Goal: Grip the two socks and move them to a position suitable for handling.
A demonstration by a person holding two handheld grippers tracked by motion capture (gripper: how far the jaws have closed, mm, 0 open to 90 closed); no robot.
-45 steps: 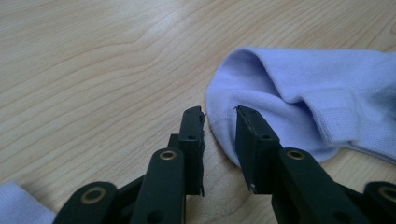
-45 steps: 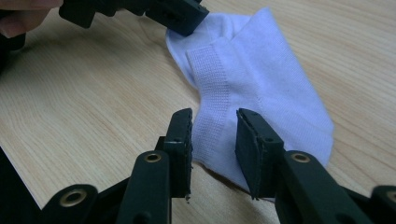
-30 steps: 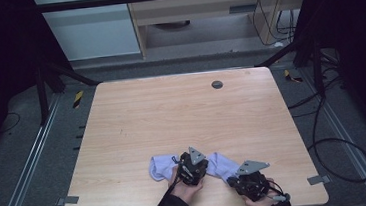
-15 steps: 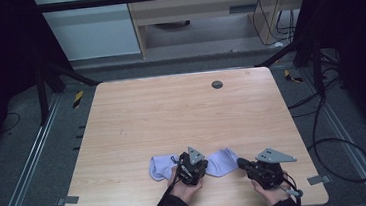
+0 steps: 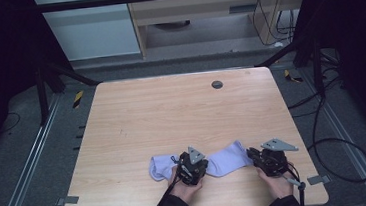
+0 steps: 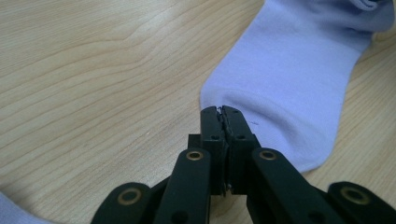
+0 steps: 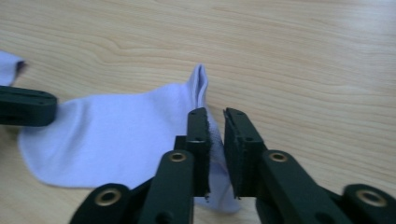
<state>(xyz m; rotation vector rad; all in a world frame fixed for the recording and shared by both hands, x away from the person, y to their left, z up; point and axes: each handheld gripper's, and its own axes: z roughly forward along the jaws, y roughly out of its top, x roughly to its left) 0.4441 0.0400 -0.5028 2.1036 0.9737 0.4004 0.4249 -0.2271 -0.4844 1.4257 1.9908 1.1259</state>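
A lavender sock (image 5: 228, 158) lies spread on the wooden table (image 5: 172, 114) near its front edge. My left gripper (image 5: 192, 168) stands at its left end. In the left gripper view the left gripper (image 6: 223, 111) is shut, pinching the rim of the sock (image 6: 289, 79). My right gripper (image 5: 265, 159) is at the sock's right end. Its jaws have just been opening: in the right gripper view the right gripper (image 7: 215, 114) shows a narrow gap, with the edge of the sock (image 7: 116, 135) loose between the pads. The left gripper's jaw (image 7: 28, 108) reaches the far end.
A second lavender sock (image 5: 159, 166) lies just left of the left gripper, its corner (image 7: 9, 65) visible in the right gripper view. A dark round grommet (image 5: 216, 84) sits near the table's far edge. Cables (image 5: 335, 145) trail on the floor at the right.
My right gripper has moved to the right, drawing the sock out flat between the two grippers, and its jaws have parted. The left gripper has stayed put.
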